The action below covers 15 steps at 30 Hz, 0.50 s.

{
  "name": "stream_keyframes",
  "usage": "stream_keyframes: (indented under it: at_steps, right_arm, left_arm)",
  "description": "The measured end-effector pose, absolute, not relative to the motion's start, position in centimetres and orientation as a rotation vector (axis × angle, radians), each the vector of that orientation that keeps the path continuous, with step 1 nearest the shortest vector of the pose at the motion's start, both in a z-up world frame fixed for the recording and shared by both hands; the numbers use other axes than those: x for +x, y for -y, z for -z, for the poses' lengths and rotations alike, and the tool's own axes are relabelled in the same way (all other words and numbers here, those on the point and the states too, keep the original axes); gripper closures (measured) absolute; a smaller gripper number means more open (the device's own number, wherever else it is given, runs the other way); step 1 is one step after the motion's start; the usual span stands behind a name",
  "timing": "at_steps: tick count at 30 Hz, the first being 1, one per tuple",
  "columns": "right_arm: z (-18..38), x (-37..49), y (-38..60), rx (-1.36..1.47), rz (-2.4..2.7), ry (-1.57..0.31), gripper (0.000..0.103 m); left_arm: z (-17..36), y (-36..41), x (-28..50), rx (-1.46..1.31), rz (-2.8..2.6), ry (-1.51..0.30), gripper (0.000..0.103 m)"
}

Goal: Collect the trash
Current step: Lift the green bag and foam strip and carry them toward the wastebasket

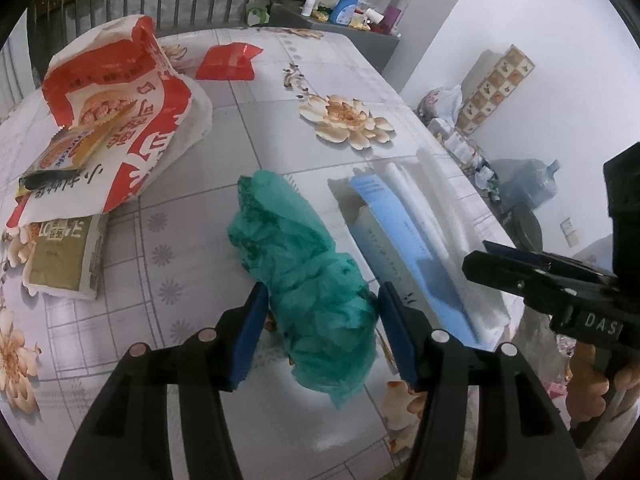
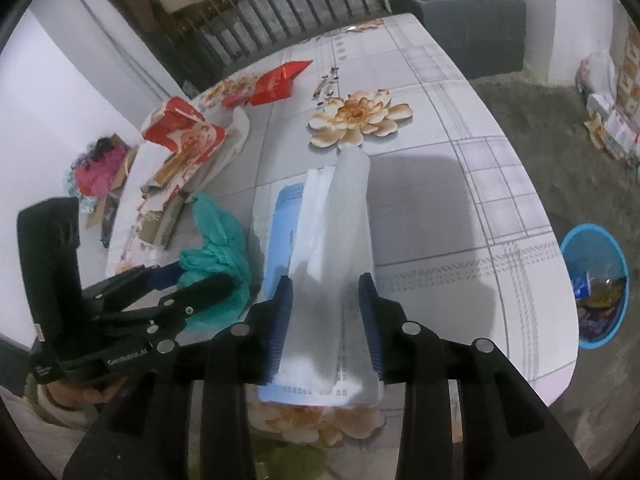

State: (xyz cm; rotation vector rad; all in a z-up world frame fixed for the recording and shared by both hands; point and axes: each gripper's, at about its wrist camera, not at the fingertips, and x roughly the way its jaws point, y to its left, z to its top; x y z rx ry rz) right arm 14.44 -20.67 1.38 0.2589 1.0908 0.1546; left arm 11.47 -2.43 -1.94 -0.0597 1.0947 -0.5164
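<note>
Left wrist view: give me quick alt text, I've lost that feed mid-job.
The left hand-held gripper straddles a crumpled green plastic bag on a flower-patterned table, its blue pads beside the bag. Right of the bag lies a blue-and-white flat package, with the right hand-held gripper reaching in from the right edge. A red-and-white snack bag lies at the far left.

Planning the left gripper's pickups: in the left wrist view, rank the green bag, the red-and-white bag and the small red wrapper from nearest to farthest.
1. Green bag: between the left gripper fingers.
2. Red-and-white bag: left, mid-table.
3. Small red wrapper: far end.
</note>
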Motion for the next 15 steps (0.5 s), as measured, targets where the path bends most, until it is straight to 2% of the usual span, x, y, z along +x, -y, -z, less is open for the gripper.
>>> stream_keyframes:
  at_steps: [12, 15]
  right_arm:
    - [-1.1, 14.5, 18.9, 0.089, -0.103, -1.077, 0.069]
    - [-1.0, 14.5, 18.7, 0.068, -0.089, -1.078, 0.071]
  left_arm:
    - [2.3, 3.2, 11.3, -0.011, 0.499, -1.083, 0.053]
    - [2.3, 3.2, 11.3, -0.005, 0.495, -1.077, 0.054]
